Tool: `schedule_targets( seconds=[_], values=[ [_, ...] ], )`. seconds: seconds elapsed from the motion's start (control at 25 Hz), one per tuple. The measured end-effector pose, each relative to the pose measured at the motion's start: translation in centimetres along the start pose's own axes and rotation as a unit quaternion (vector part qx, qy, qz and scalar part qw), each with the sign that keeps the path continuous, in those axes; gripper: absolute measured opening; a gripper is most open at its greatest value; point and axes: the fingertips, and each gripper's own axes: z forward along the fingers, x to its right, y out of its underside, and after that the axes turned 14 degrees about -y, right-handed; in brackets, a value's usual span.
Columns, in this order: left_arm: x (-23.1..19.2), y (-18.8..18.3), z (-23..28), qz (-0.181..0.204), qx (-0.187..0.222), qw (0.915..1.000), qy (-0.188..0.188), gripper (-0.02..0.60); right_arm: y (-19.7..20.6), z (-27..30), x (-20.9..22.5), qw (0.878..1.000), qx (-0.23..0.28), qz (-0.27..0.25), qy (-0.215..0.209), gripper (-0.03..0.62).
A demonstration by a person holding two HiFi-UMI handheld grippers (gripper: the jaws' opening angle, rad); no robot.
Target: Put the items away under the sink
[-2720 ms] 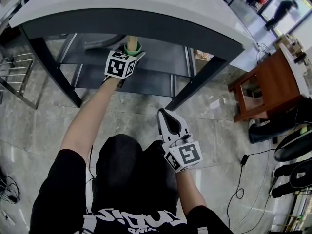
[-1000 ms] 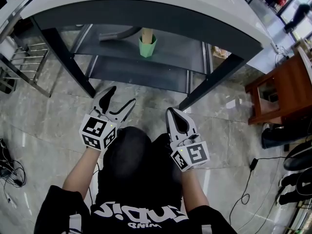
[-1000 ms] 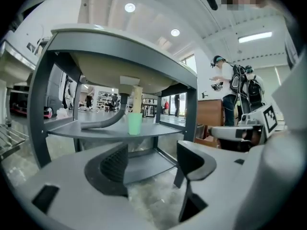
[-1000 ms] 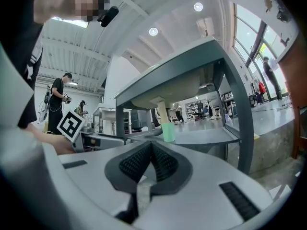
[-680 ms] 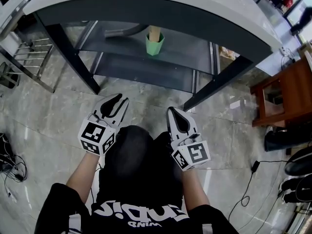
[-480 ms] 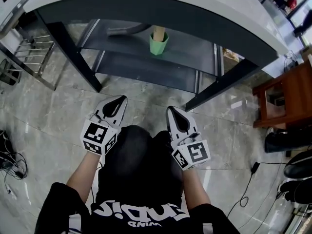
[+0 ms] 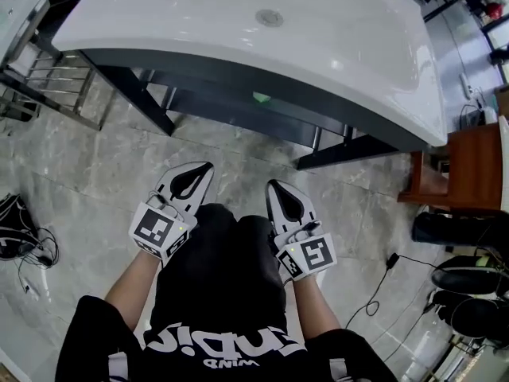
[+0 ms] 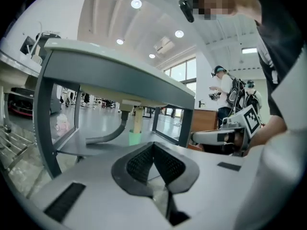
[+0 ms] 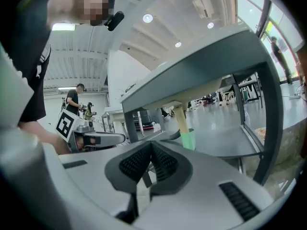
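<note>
- My left gripper (image 8: 153, 146) is clenched. Its jaws have just been closing, the ribbed pads meet at the tips, and nothing is between them.
- My right gripper (image 9: 151, 146) is clenched too, tips together, and it's empty.
- Both are held side by side in front of my body, over the grey floor tiles (image 7: 95, 173). They are short of the white sink (image 7: 334, 54) and touch nothing.
- The green cup (image 8: 135, 137) stands upright on the shelf (image 8: 89, 145) under the sink, near the curved grey pipe (image 8: 106, 136).
- A pale stick (image 8: 137, 118) stands in the cup.
- In the head view only a green sliver shows below the sink's front edge.
- The cup is well apart from both grippers.
</note>
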Motion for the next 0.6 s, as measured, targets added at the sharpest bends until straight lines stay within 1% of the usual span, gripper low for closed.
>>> schedule_targets(
  seconds=[0.16, 0.28, 0.4, 0.48, 0.6],
  values=[
    [1.0, -8.1, -2.3, -0.003, -0.018, 0.9998, 0.004, 0.02, -8.5, -0.3, -2.4, 1.0, -0.015, 0.008, -0.01, 0.018],
    [1.9, -15.3, -4.4, -0.013, -0.028, 0.9995, 0.008, 0.02, -16.2, -1.0, -4.9, 1.0, -0.018, 0.009, -0.021, 0.018],
    [2.7, -22.4, -6.9, -0.009, -0.032, 0.9994, 0.006, 0.02, -22.8, -1.9, -7.6, 0.999, -0.026, 0.009, -0.025, 0.018],
    [3.0, -26.4, -8.4, -0.013, -0.036, 0.9993, 0.004, 0.02, -26.4, -2.8, -9.1, 0.999, -0.028, 0.017, -0.019, 0.018],
    [3.5, -31.5, -10.2, -0.021, -0.039, 0.999, 0.009, 0.02, -31.3, -3.7, -10.5, 0.999, -0.016, 0.034, 0.002, 0.018]
  ],
)
